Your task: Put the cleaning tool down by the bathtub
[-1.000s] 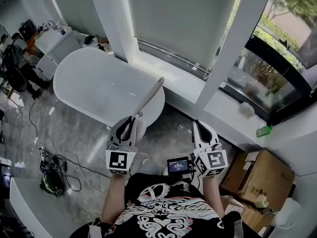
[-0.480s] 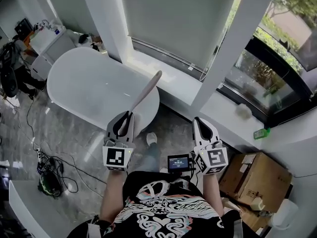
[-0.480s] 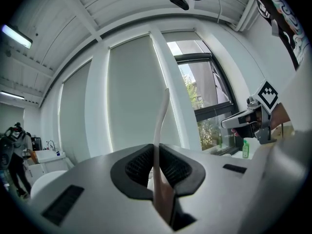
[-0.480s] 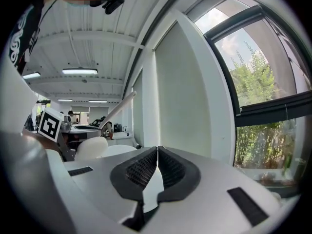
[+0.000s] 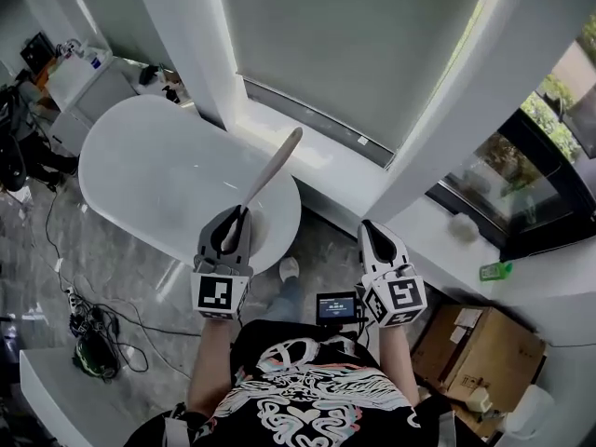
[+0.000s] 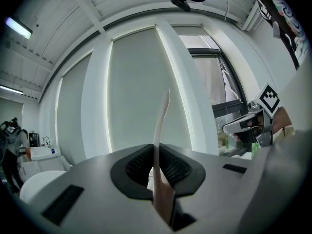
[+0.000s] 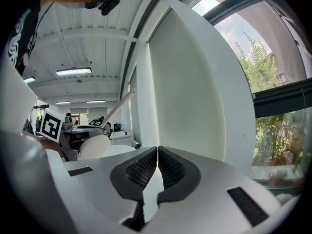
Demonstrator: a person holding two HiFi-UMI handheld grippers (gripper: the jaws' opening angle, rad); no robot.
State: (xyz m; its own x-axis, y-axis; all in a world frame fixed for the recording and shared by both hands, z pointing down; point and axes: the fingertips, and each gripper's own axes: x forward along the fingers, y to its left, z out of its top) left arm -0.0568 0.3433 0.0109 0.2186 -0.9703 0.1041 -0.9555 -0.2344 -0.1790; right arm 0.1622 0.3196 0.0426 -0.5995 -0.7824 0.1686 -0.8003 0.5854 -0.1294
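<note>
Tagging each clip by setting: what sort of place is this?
Likely a bathroom set in a showroom or lab: a freestanding white bathtub by tall blinded windows, with a cardboard box and loose cables on the floor.

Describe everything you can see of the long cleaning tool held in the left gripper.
The cleaning tool shows as a slim, pale beige handle that looks like wood or plastic. It is slightly curved and widens to a rounded tip. Its lower end is clamped between the jaws of the left gripper, and its working end is out of sight. It slants up and away toward the person's right, above the near end of the white bathtub. Only the jaws touch it.
</note>
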